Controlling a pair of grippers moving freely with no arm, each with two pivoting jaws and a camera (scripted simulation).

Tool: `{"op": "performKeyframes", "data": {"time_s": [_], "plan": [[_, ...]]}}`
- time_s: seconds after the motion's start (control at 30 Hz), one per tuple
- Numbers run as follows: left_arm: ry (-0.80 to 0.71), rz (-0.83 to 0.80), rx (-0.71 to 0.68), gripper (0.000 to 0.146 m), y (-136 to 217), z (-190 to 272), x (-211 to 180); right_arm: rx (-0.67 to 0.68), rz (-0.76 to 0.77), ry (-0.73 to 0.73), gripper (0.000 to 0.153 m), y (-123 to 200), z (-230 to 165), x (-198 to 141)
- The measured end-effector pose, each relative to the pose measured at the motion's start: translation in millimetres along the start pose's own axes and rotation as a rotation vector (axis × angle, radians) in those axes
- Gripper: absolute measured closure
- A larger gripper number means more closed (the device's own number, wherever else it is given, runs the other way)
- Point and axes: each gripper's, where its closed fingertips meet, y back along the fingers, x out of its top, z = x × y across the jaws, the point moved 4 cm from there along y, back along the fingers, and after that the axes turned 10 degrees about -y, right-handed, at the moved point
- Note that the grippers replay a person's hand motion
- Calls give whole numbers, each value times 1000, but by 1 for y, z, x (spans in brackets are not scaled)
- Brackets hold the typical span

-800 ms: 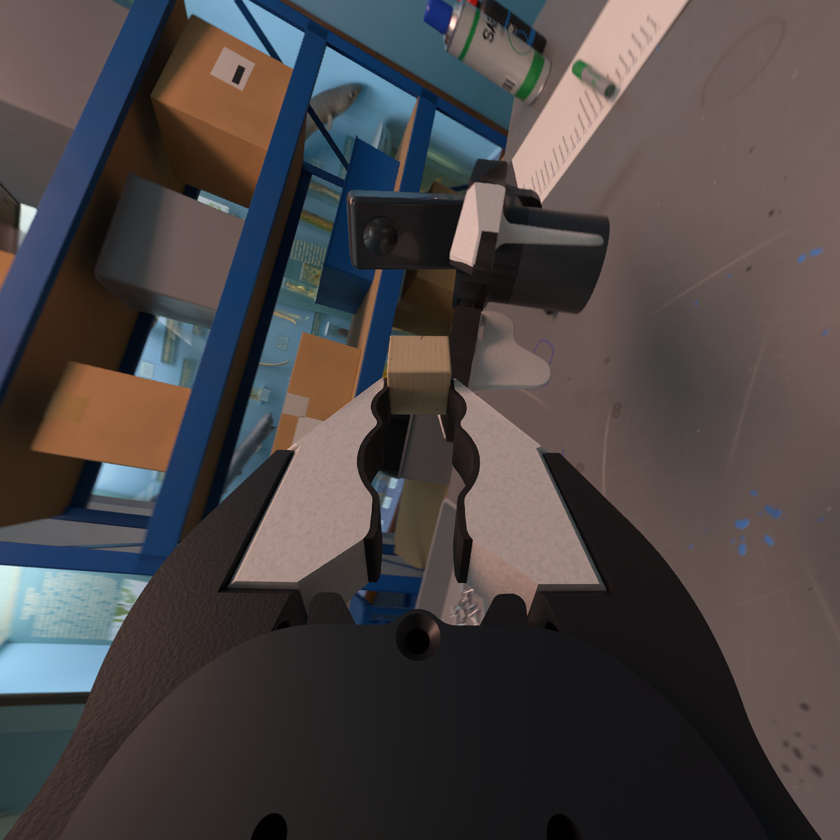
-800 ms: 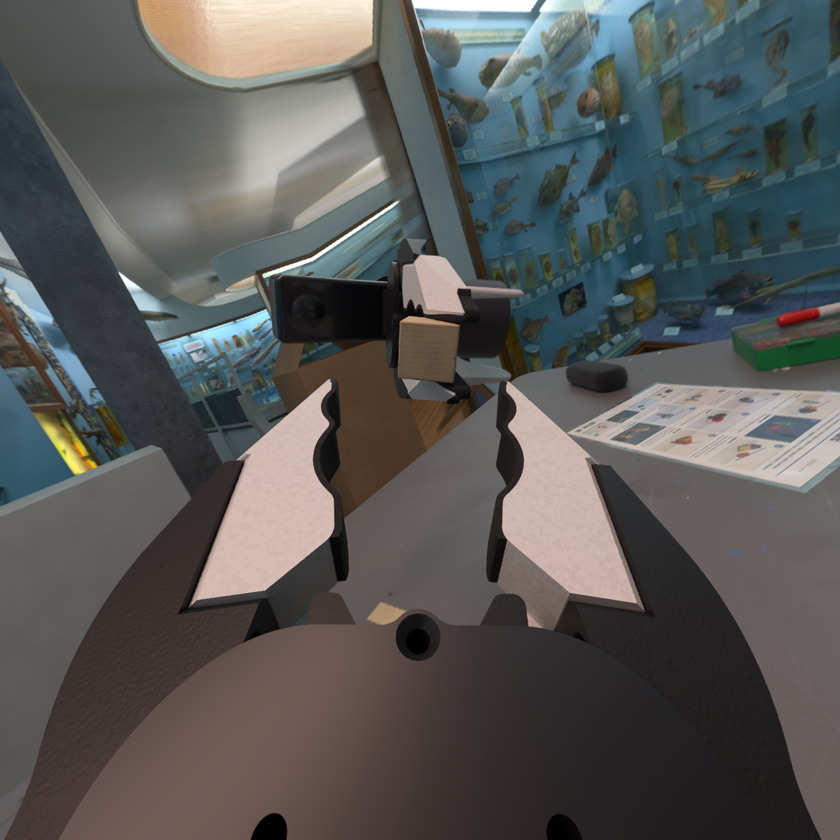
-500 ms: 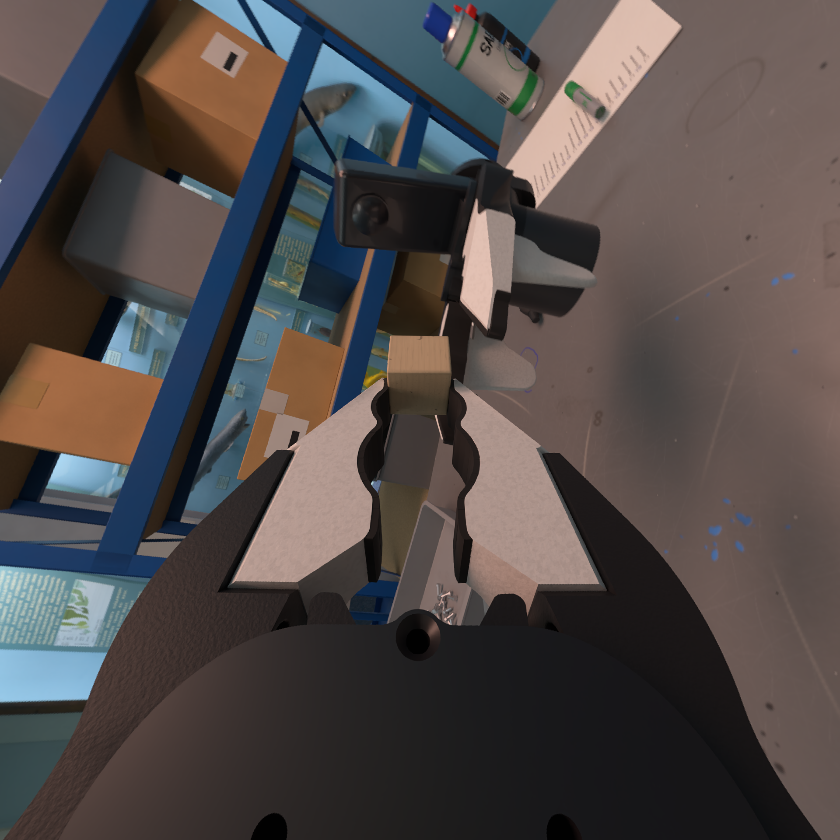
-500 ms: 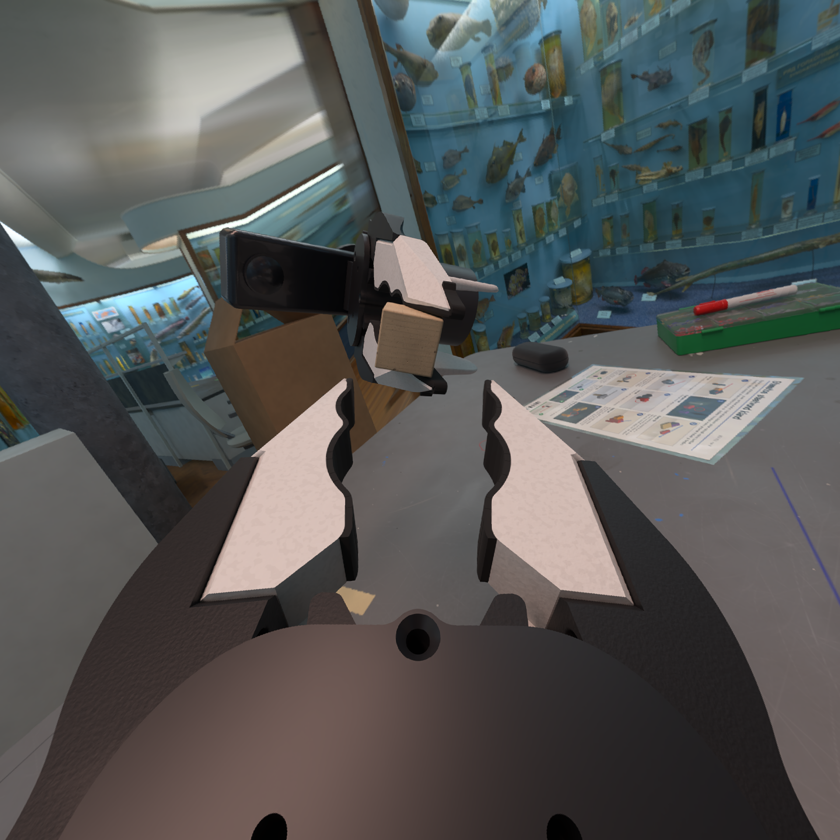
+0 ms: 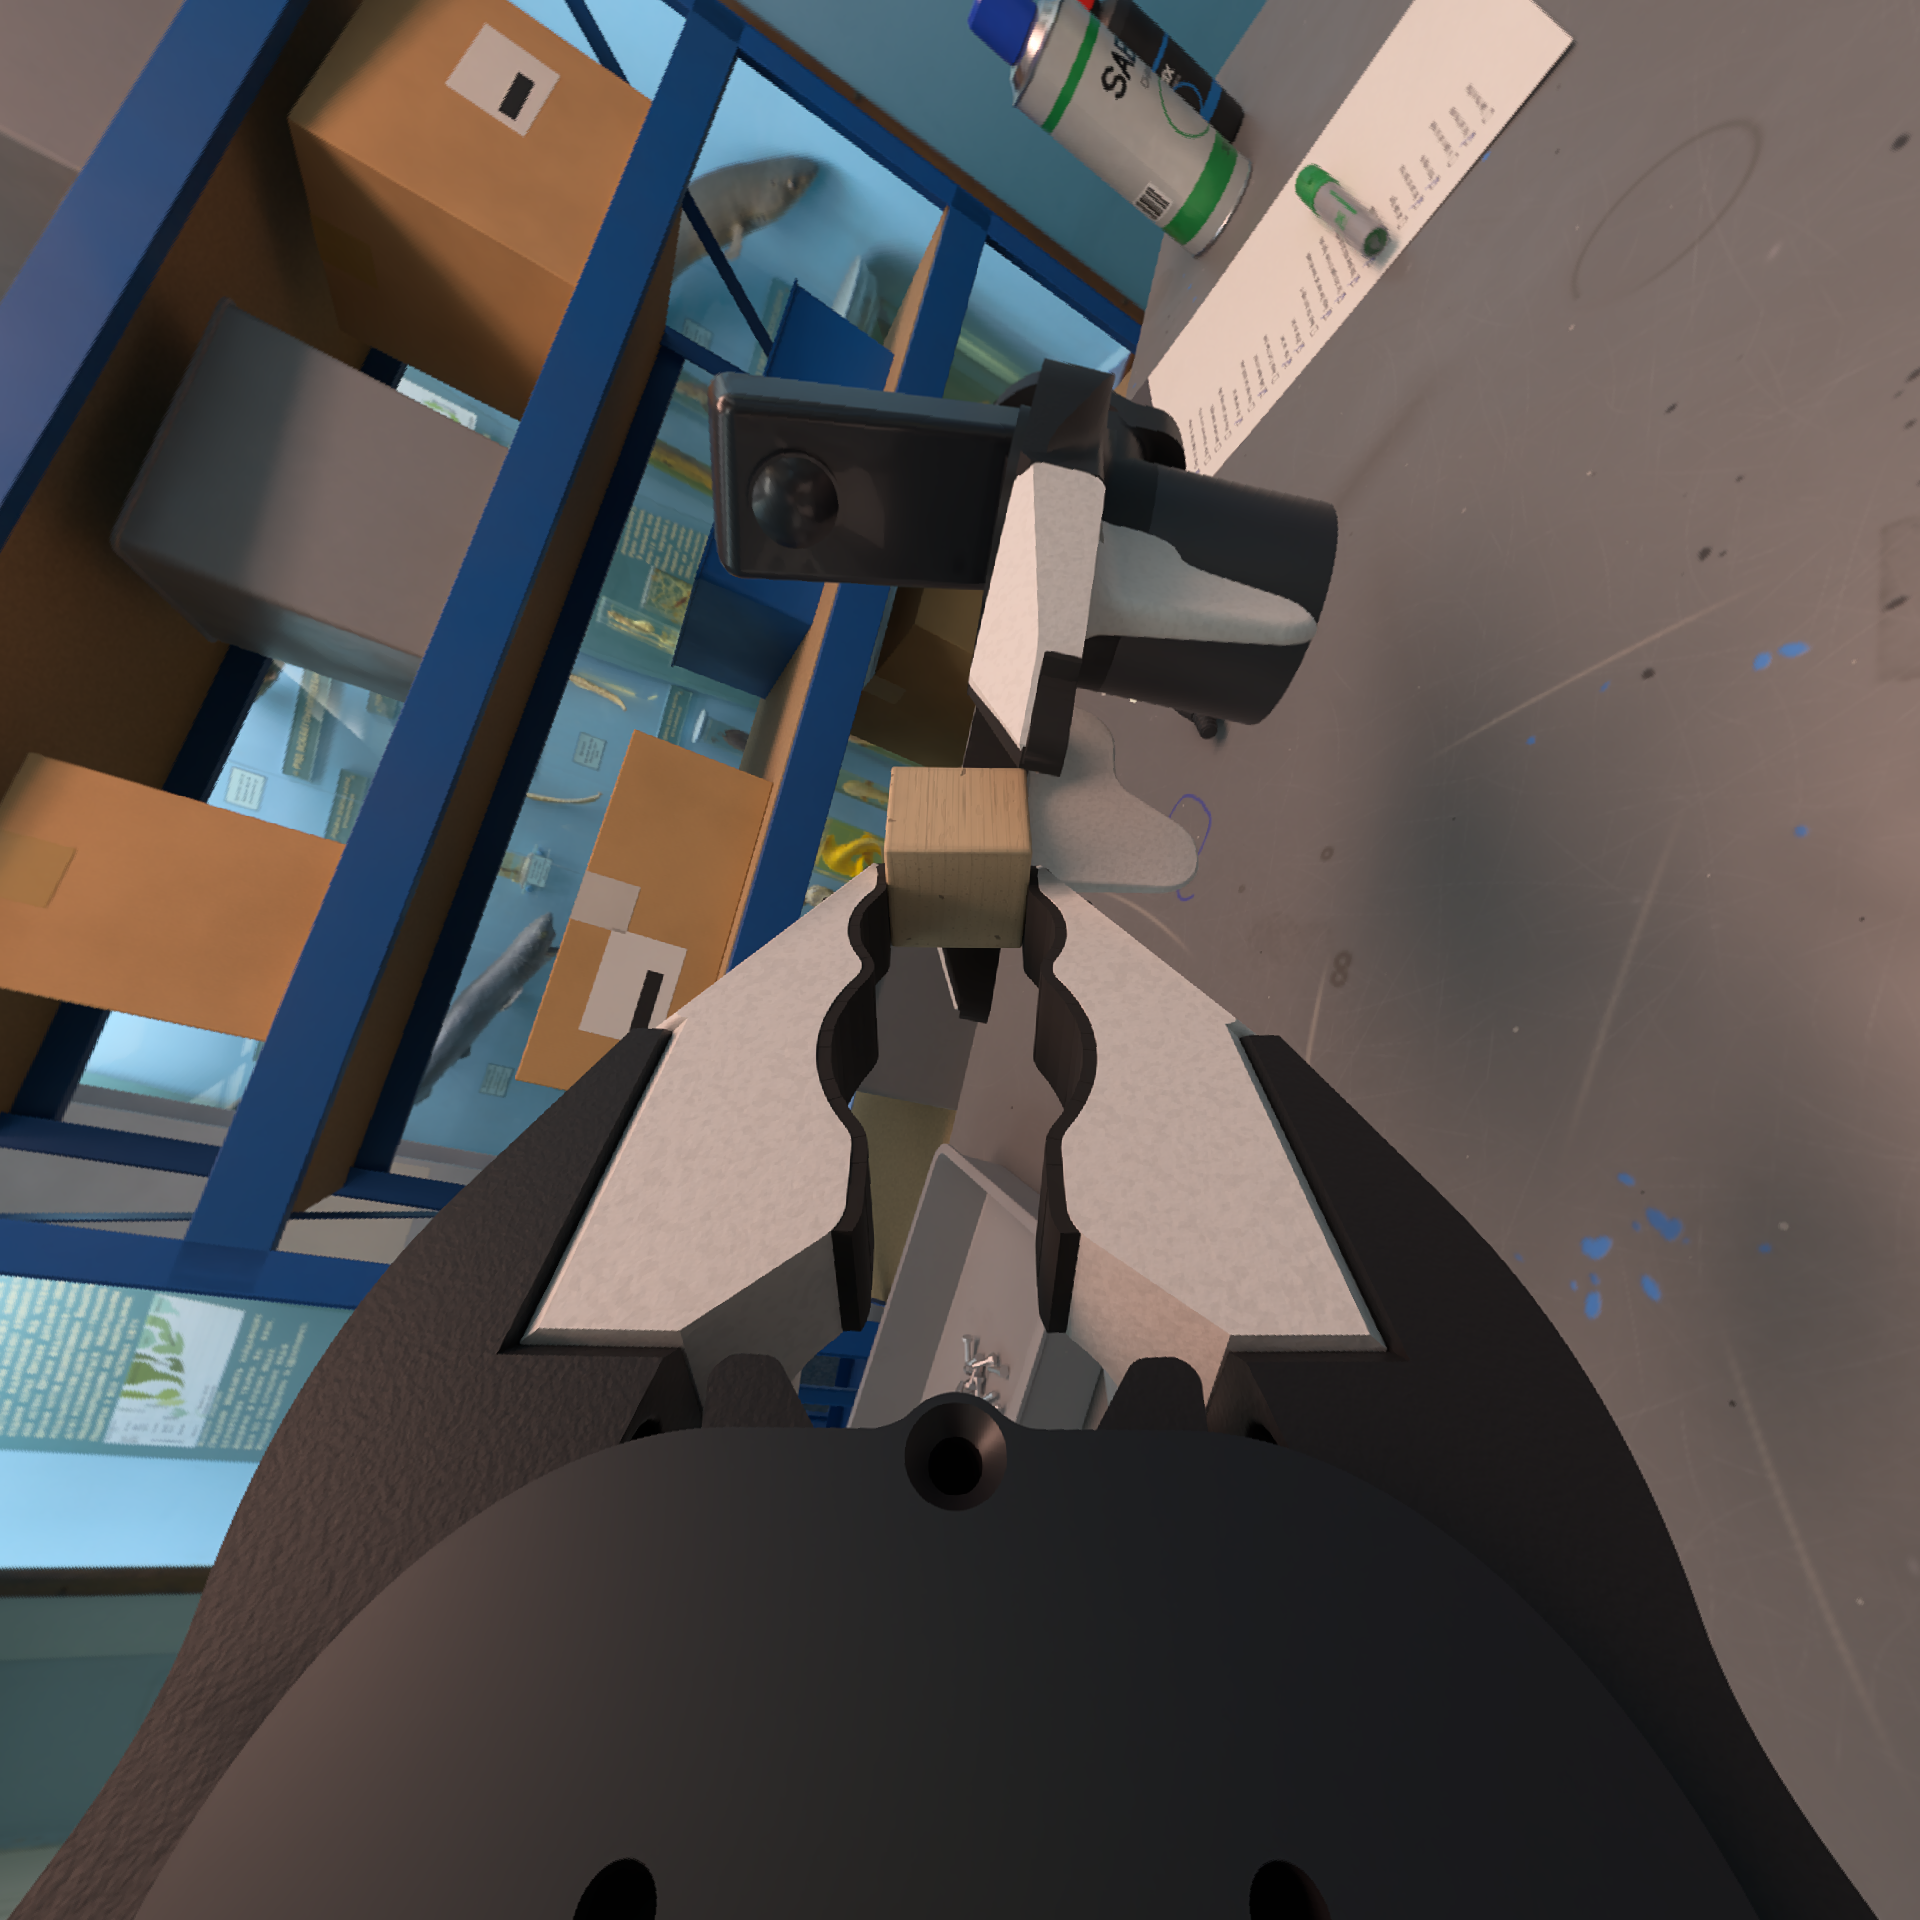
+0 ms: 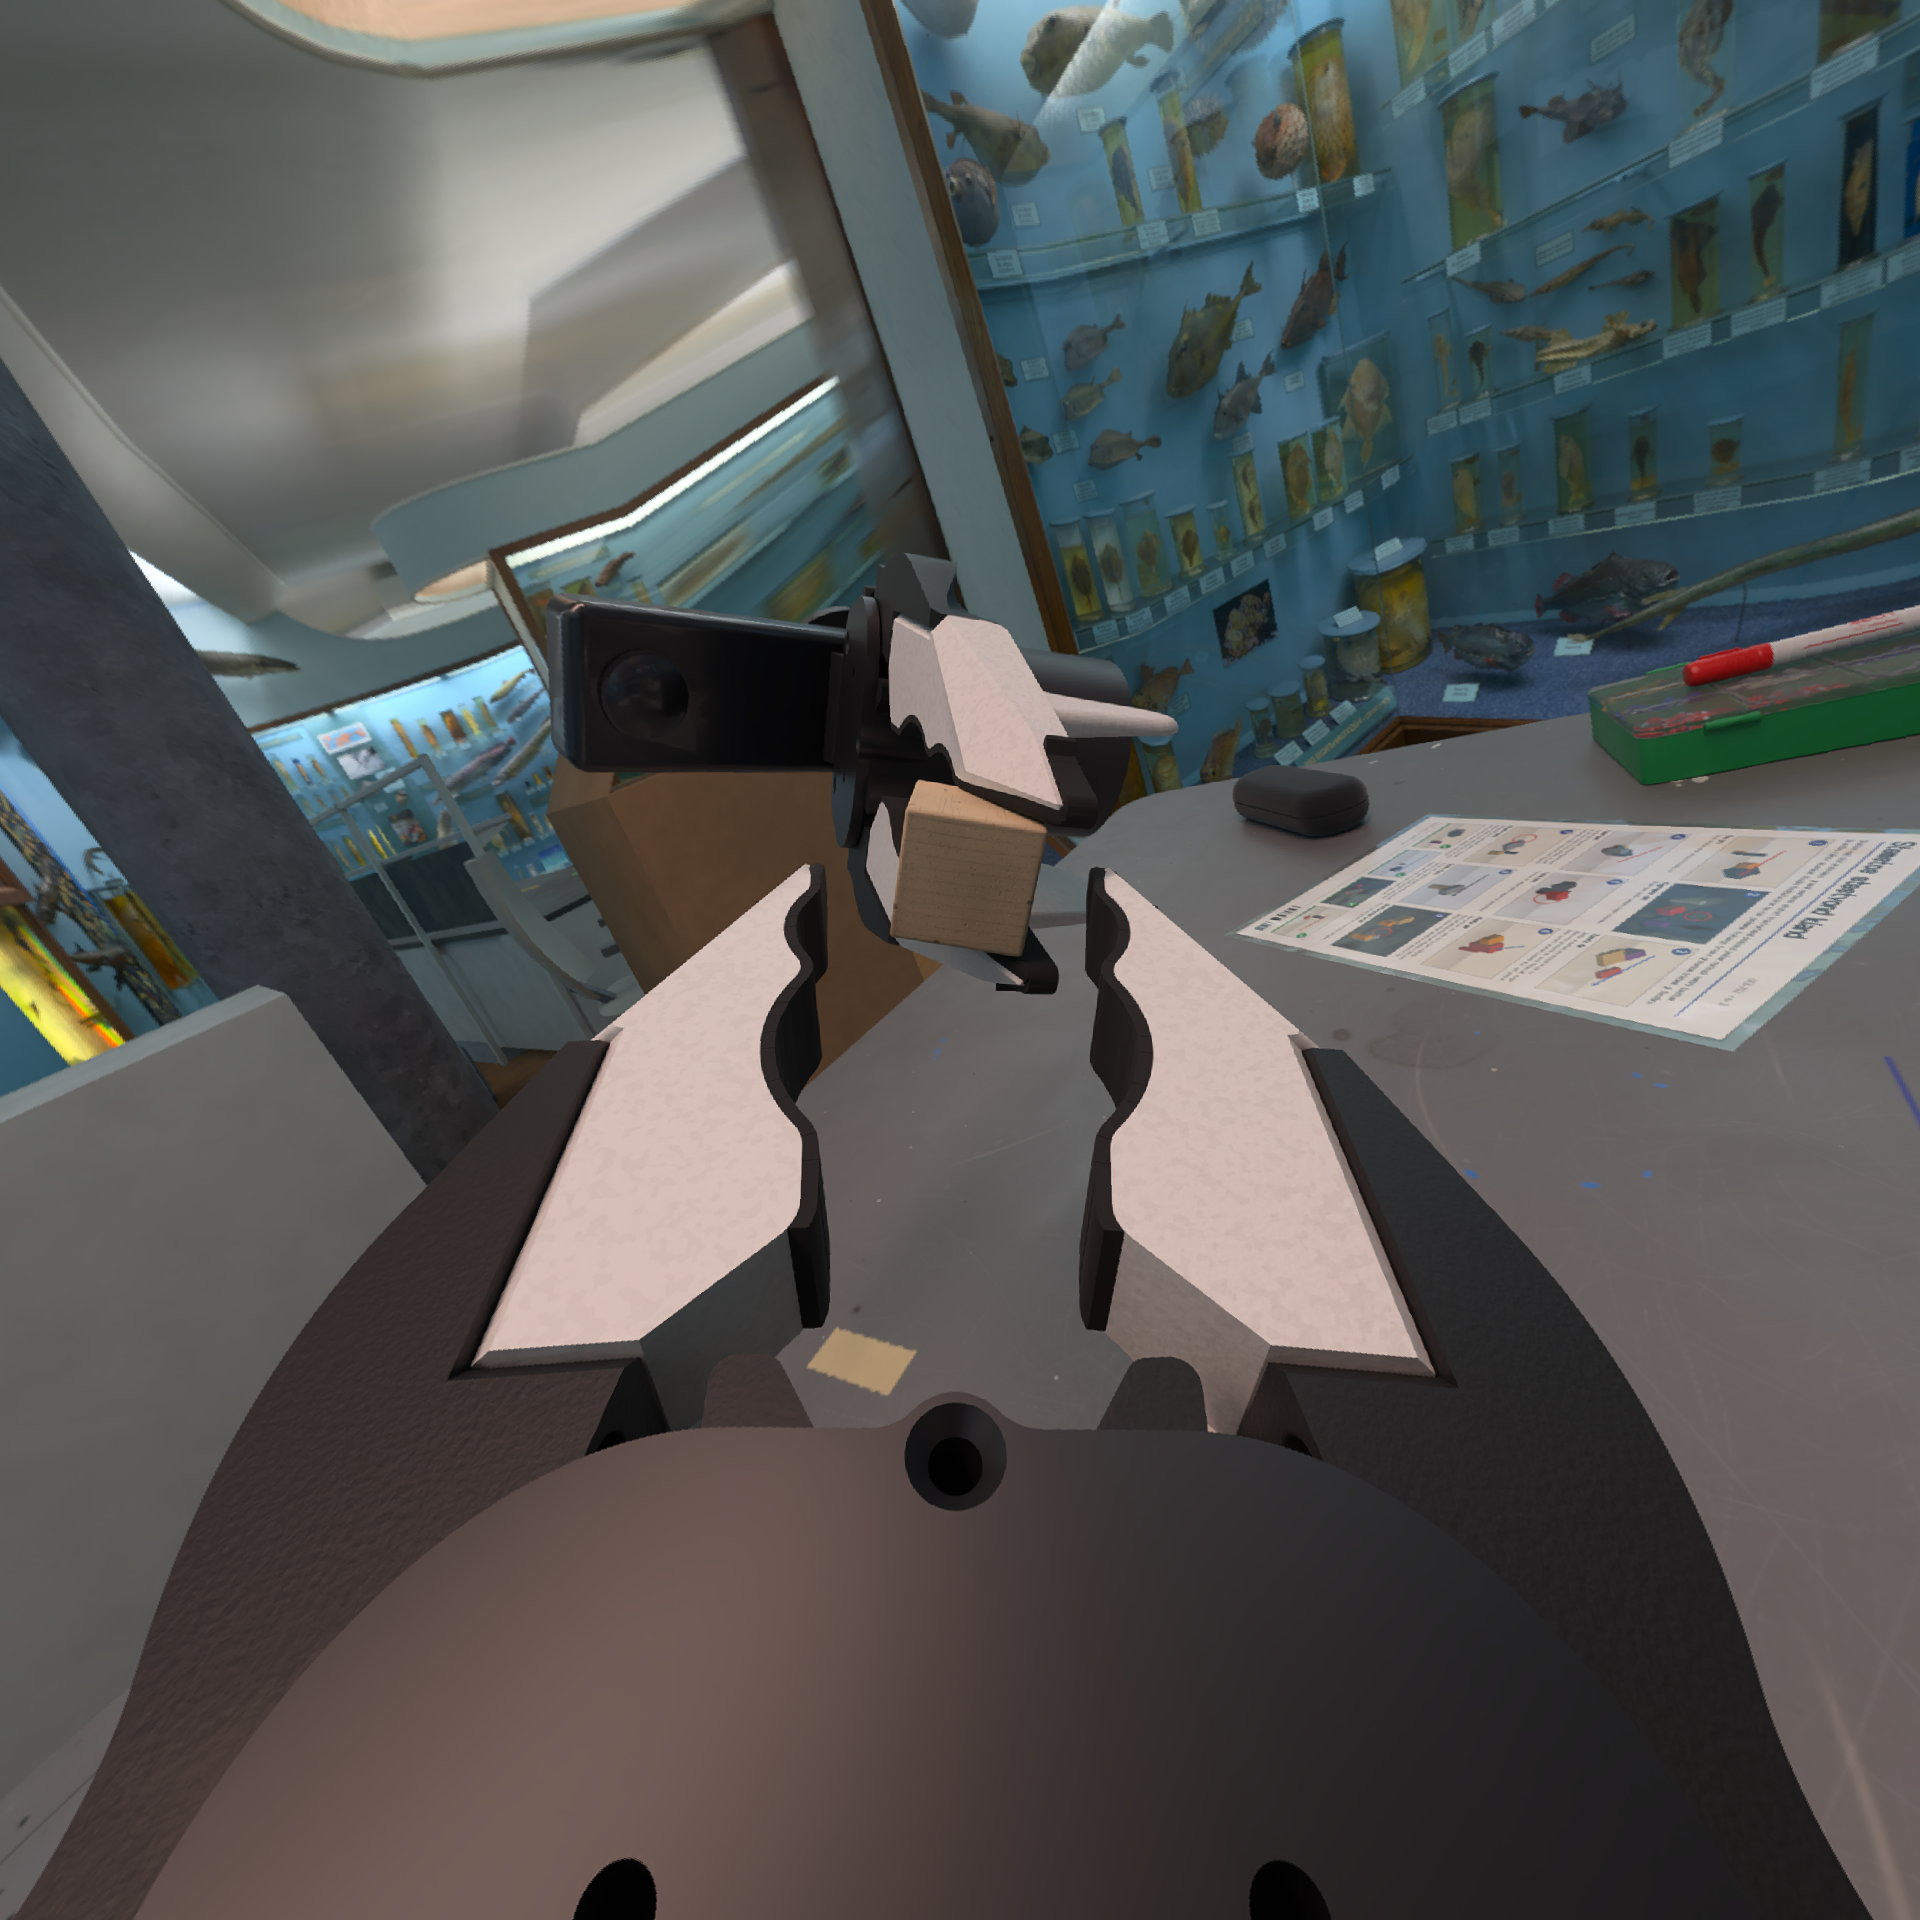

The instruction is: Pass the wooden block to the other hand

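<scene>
A pale wooden block (image 5: 958, 858) sits clamped between the tips of my left gripper (image 5: 958, 904), held in the air above the grey table (image 5: 1610, 935). In the right wrist view the same block (image 6: 966, 881) shows in the left gripper (image 6: 961, 831), just beyond my own fingertips. My right gripper (image 6: 951, 899) is open and empty, its jaws spread wider than the block. In the left wrist view the right gripper (image 5: 1049, 769) hangs close above and to the right of the block, one finger (image 5: 1039, 603) beside it. I cannot tell whether it touches the block.
On the table lie a spray can (image 5: 1127, 125), a green-capped tube (image 5: 1340, 208) on a white paper strip (image 5: 1351, 229), an instruction sheet (image 6: 1590, 914), a black case (image 6: 1299, 800) and a green box (image 6: 1756, 717) with a red marker (image 6: 1797, 649). Blue shelving (image 5: 343, 831) with cardboard boxes stands at the left.
The two grippers have drawn closer together. In the right wrist view the block has come down to just beyond my open fingertips. The left gripper keeps its hold on the block.
</scene>
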Motion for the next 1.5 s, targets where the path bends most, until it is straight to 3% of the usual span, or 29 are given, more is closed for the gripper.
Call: {"op": "performKeyframes", "data": {"time_s": [0.3, 0.7, 0.83, 1.0, 1.1, 1.33, 1.5], "plan": [[55, -25, 82, 122, -1, 1, 0, -16, 10, -23, 121, 0, 4, 0], [101, -48, 92, 121, -9, -2, -1, -125, -18, 75, 124, 7, 3, 5], [124, -14, 74, 88, -2, -14, 0, -144, -8, 104, 124, 18, -6, 17], [264, 4, 77, 86, 12, -45, -16, -206, 17, 155, 124, 46, -23, 40], [342, -10, 0, 87, 0, -50, -27, -246, 11, 189, 124, 64, -40, 53], [488, -7, -424, 87, -82, -9, -31, -299, 42, 276, 124, 104, -86, 77], [518, -64, -708, 93, -142, 38, -38, -328, 66, 282, 124, 122, -90, 80]]}}
